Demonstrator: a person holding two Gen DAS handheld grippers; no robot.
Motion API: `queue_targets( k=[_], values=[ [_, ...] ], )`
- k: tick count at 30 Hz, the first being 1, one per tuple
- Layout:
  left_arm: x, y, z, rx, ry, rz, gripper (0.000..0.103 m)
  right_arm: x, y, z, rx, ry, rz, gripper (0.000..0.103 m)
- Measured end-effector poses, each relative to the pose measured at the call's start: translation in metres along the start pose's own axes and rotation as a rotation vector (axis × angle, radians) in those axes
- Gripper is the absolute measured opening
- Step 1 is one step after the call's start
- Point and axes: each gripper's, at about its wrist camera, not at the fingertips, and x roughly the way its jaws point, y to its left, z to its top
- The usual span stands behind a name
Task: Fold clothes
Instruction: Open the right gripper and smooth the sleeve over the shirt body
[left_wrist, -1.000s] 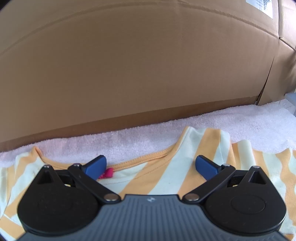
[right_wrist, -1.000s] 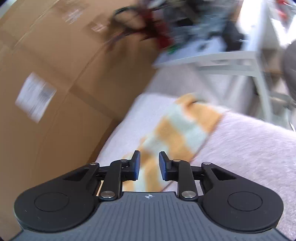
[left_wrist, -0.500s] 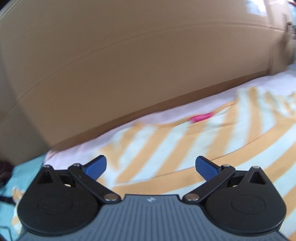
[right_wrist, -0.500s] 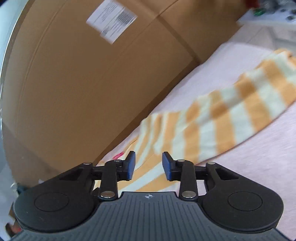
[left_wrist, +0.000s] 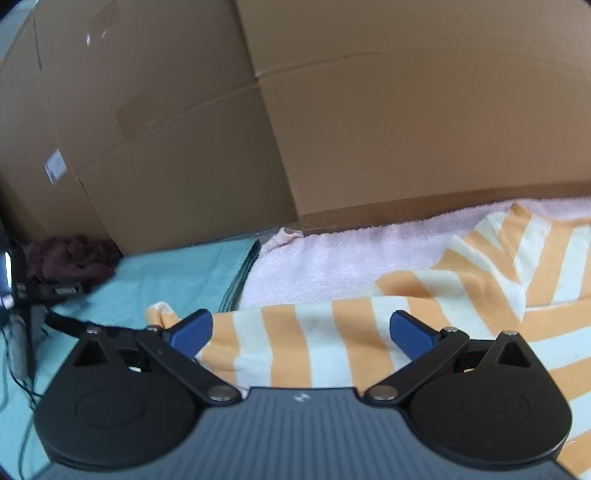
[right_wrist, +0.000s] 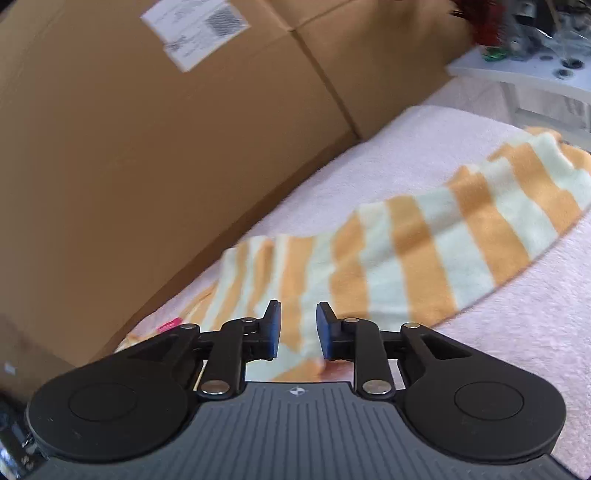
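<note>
1. The orange-and-cream striped garment (left_wrist: 369, 332) lies spread on the pink towel (left_wrist: 332, 258), before cardboard boxes (left_wrist: 369, 110); a sleeve (right_wrist: 498, 206) stretches out flat, another reaches the teal cloth (left_wrist: 166, 277).
2. Left claw (left_wrist: 301, 332) hovers over a sleeve, released wide; right claw (right_wrist: 297, 330) narrowly parted, grasping nothing.
3. No finished fold shows; the sleeves and body look left to fold.

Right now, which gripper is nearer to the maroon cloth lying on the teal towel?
Left. The left gripper hovers over the striped shirt's end beside the teal towel, with the maroon cloth ahead-left. The right gripper works over the shirt's middle.
</note>
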Motion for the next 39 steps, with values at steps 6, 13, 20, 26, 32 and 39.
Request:
queue_targets(
  k=[6, 13, 20, 26, 32, 39],
  values=[
    [-0.014, -0.018, 0.014, -0.104, -0.040, -0.222, 0.102, 0.037, 0.071, -0.003, -0.003, 0.313, 0.325, 0.050],
    [0.045, -0.069, 0.013, -0.043, 0.081, -0.130, 0.102, 0.087, 0.071, -0.025, 0.053, 0.355, 0.264, 0.044],
    [0.051, -0.028, 0.002, -0.151, 0.072, 0.036, 0.102, 0.012, -0.023, 0.006, 0.204, 0.072, 0.065, 0.026],
    [-0.005, -0.055, -0.018, 0.026, -0.024, 0.065, 0.102, -0.055, -0.051, -0.024, 0.122, 0.210, 0.232, 0.045],
    [-0.051, -0.089, -0.041, 0.208, -0.064, 0.048, 0.102, -0.090, -0.058, -0.047, 0.075, 0.221, 0.231, 0.037],
    [-0.101, -0.095, -0.073, 0.145, -0.037, -0.113, 0.102, -0.112, -0.038, -0.083, -0.116, 0.264, 0.296, 0.030]
  ],
)
